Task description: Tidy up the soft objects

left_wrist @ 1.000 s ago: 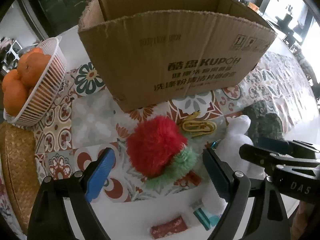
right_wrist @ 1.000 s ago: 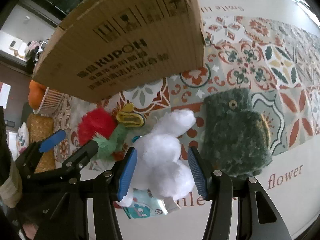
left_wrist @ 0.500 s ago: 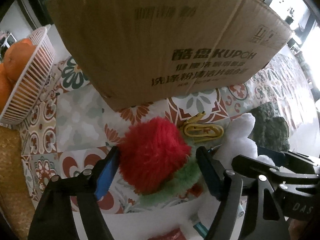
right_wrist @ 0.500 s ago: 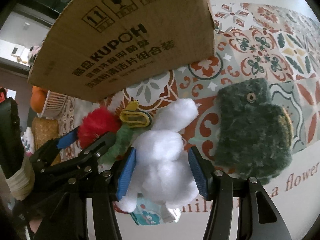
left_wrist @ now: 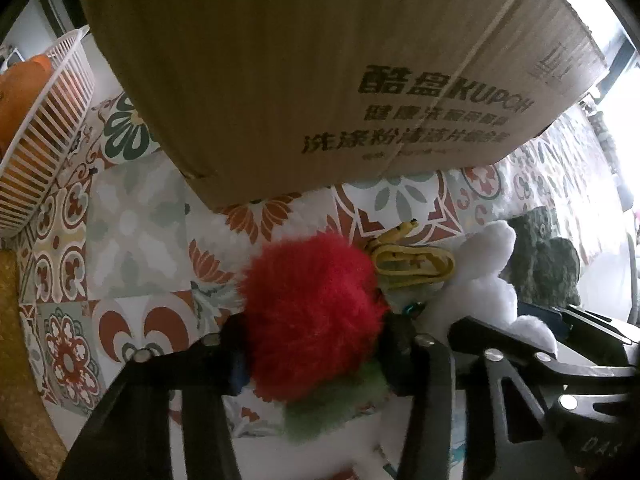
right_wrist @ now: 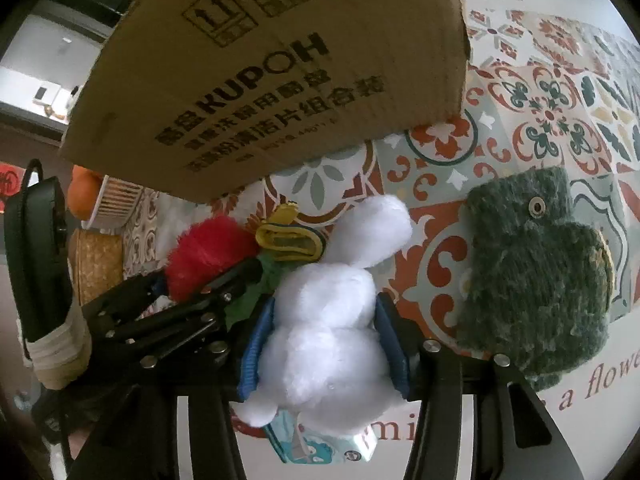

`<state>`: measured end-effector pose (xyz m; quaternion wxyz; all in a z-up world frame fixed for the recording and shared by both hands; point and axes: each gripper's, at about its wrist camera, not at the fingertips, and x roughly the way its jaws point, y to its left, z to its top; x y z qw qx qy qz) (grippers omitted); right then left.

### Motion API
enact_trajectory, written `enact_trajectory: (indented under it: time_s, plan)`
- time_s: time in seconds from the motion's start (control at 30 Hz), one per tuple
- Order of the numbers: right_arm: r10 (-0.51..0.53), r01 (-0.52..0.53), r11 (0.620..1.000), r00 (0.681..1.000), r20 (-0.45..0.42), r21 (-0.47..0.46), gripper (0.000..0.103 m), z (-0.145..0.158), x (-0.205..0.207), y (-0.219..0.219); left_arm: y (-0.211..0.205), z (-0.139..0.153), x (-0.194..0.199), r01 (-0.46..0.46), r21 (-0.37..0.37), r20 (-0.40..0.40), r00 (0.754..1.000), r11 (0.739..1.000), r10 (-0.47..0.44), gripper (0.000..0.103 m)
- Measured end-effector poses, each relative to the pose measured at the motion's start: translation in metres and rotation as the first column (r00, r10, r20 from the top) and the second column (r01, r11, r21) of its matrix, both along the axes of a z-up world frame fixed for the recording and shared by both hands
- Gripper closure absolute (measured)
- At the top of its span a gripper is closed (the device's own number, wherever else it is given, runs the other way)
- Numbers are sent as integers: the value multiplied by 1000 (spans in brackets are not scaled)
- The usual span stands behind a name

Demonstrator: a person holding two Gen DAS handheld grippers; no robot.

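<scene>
**Both grippers on plush toys in front of the cardboard box**

At far left, a woven straw mat (left_wrist: 16, 360) lies at the table's edge, with a white slatted basket (left_wrist: 48, 128) of oranges (left_wrist: 20, 88) beyond it. The tabletop is covered by a patterned tile-print cloth (left_wrist: 136, 216) in red, green and cream. A KUPOH cardboard box (left_wrist: 320, 80) stands on it, filling the upper view.

Just before the box, the left gripper (left_wrist: 316, 344) has just been closing, and its jaws now pinch the red fuzzy plush (left_wrist: 312, 312) with green fringe. A folded yellow strap (left_wrist: 412, 268) lies beside it.

Next, the right gripper (right_wrist: 324, 344) has its blue pads against both sides of the white plush bunny (right_wrist: 332, 320), which rests over a small printed packet (right_wrist: 320, 448). Farthest right, a dark green knitted pouch (right_wrist: 536, 280) with a snap lies flat on the cloth. Dim room interior shows beyond the box.
</scene>
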<state>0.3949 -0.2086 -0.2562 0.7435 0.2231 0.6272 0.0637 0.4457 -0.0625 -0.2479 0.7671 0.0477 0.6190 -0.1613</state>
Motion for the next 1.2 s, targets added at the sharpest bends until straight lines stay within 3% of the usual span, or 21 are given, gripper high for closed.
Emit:
enact_trajectory:
  time_s: [0.33, 0.7, 0.9, 1.07, 1.2]
  plan:
    - [4, -4, 1000, 1000, 13, 21, 52, 2, -8, -1, 4, 18, -23, -42, -7, 46, 998, 999, 43, 61]
    - [27, -16, 997, 991, 130, -82, 53, 36, -18, -6, 14, 41, -52, -95, -23, 104, 990, 995, 97, 64]
    - [38, -18, 994, 983, 181, -112, 52, 53, -22, -9, 13, 53, -57, -102, -35, 151, 983, 994, 107, 72]
    - [42, -20, 993, 980, 196, -115, 52, 59, -24, -12, 13, 60, -59, -99, -48, 172, 979, 994, 106, 96]
    - [53, -24, 991, 975, 216, -131, 52, 65, -27, -11, 13, 64, -61, -88, -52, 194, 976, 995, 96, 98]
